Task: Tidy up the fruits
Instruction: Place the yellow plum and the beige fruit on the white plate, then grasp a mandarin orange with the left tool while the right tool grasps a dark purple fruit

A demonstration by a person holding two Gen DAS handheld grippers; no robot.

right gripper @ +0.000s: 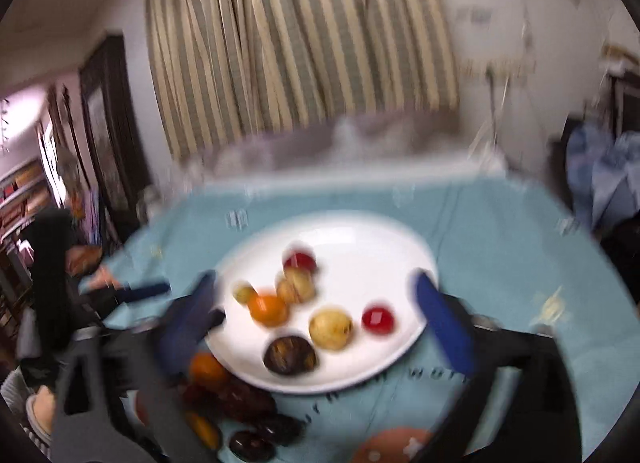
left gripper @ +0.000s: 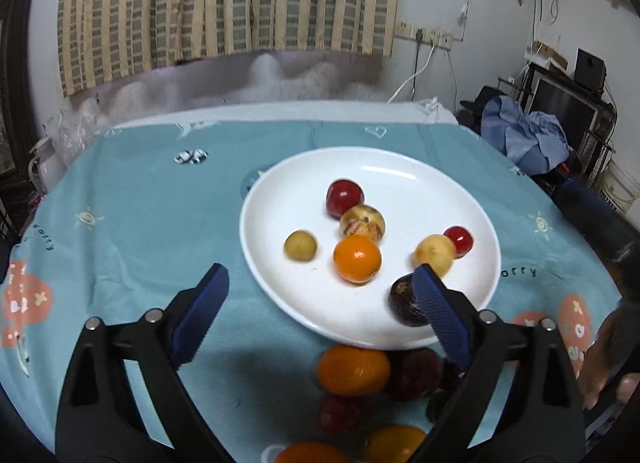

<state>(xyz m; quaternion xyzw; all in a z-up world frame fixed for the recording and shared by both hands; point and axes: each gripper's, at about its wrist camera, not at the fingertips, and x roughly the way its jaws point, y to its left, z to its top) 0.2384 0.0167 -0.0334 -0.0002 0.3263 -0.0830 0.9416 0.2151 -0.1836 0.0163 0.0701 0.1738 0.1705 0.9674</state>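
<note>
The white plate [left gripper: 400, 171] lies flat on the blue tablecloth [left gripper: 140, 223], ahead of both grippers. It looks oval, with its long axis going from left to right, but this comes only from the slanted view.

On the plate I count seven fruits: two red ones [left gripper: 345, 197] [left gripper: 459, 241], two plain yellow ones [left gripper: 300, 245] [left gripper: 434, 253], one yellowish fruit with reddish streaks [left gripper: 362, 223], one orange [left gripper: 357, 258] and one dark purple fruit [left gripper: 406, 301]. All are roundish, so none points in a clear direction.

The left gripper [left gripper: 320, 295] is spread wide and grasps nothing. Its right finger [left gripper: 438, 311] covers a part of the dark purple fruit, and the orange lies just ahead, between the two fingertips.

The right gripper [right gripper: 316, 303] is also spread wide and empty, and the plate is seen between its fingers.

A heap of loose fruit [left gripper: 380, 391] lies on the cloth at the near rim of the plate, under the left gripper. There I can make out three orange ones and some dark red ones, but shadow, the gripper frame and the picture's lower edge hide a part, so I cannot count them surely.

The right wrist view is blurred. At its left side a person's hand [right gripper: 102, 277] is seen, holding the left gripper.
</note>
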